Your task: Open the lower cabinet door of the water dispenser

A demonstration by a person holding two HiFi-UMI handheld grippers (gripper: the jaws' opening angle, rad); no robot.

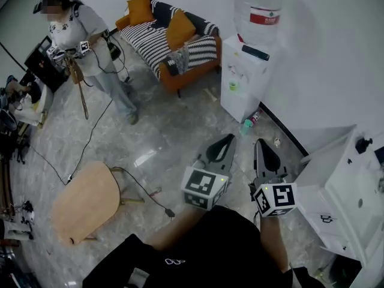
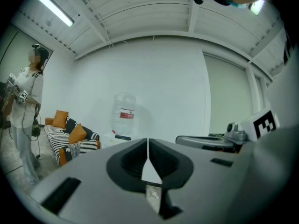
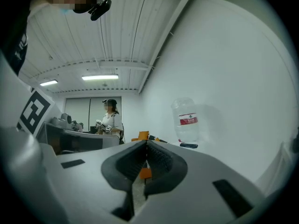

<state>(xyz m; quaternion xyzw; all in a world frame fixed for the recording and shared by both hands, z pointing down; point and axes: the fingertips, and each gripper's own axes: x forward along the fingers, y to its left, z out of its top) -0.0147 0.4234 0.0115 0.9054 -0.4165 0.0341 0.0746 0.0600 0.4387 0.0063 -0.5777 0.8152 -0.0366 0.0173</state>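
the water dispenser [image 1: 240,92] stood upright against the white wall [image 1: 324,53], a large bottle [image 1: 261,9] seated on its top and a striped sofa [image 1: 174,41] just beside it. its lower cabinet door [image 1: 235,107] was the bottom part of the white front, long axis vertical, and looked closed. from the steep head view the door's edges and handle could not be made out, so the hinge side stayed unknown. a small cup-like item [image 1: 247,125] sat on the floor near the dispenser's foot.

the dispenser lay ahead of both tools and well apart from them, with open floor between. the left gripper [image 1: 228,139] pointed up the picture toward the dispenser's base, and its tips appeared a little nearer the door than those of the right gripper [image 1: 260,144], which sat just beside it on the wall side. in the left gripper view the bottle stood slightly left of the jaw line. in the right gripper view it stood right of it, so the dispenser lay between the two lines of aim.

both tools had their jaws together with nothing between them. the coming move probably called for closing the gap and going low, toward the door's free edge.
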